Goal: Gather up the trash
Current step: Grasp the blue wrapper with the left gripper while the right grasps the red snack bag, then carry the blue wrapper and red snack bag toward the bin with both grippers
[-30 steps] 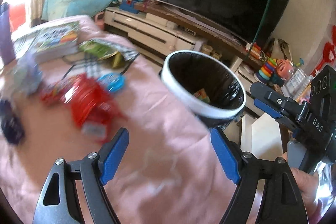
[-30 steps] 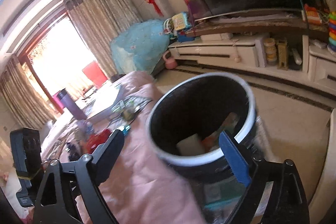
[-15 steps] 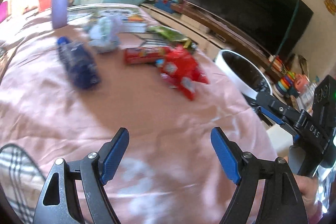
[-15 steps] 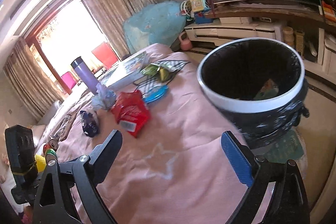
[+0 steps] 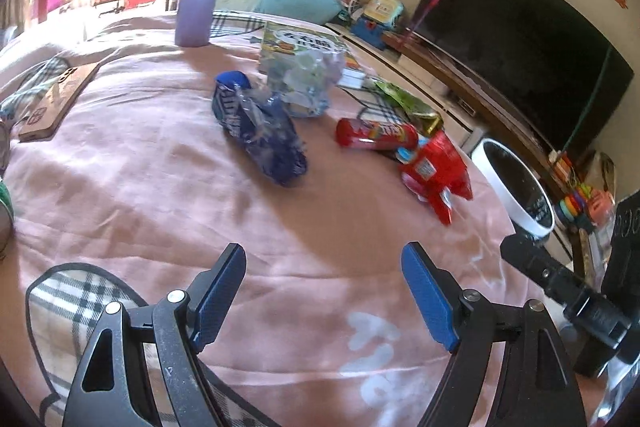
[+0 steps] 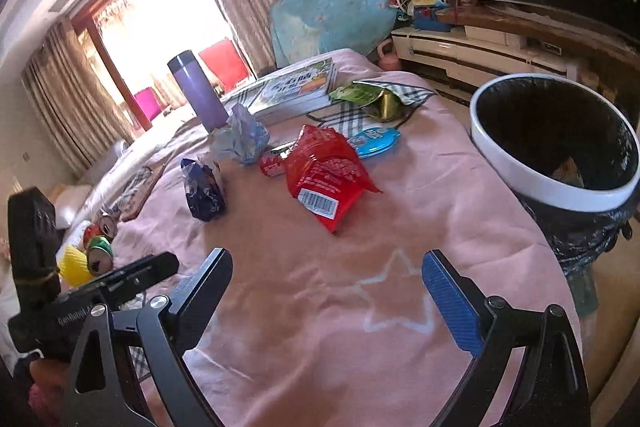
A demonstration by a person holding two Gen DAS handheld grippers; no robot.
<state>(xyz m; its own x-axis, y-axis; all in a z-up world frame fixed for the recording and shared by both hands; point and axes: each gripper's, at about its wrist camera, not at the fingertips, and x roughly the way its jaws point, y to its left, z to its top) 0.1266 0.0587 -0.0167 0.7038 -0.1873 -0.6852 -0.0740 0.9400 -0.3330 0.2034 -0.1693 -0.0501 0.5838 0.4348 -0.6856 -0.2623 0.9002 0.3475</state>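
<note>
both grippers have been swung away from the trash bin (image 6: 556,183) and back over the pink blanket (image 5: 160,187), where a red snack bag (image 6: 326,179), a blue wrapper (image 5: 260,135) and a red tube (image 5: 376,137) lie uncollected. the left gripper (image 5: 322,291) and right gripper (image 6: 326,299) are seen spread wide and empty. a fresh pickup is judged to be next, the bin standing just beside the blanket's edge.

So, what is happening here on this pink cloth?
A person holds a gripper in each hand to collect trash. Both the left tool and the right tool are open and empty above the pink cloth. The red wrapper, the blue wrapper and the crumpled plastic lie uncollected. The bin stands at the edge.
</note>
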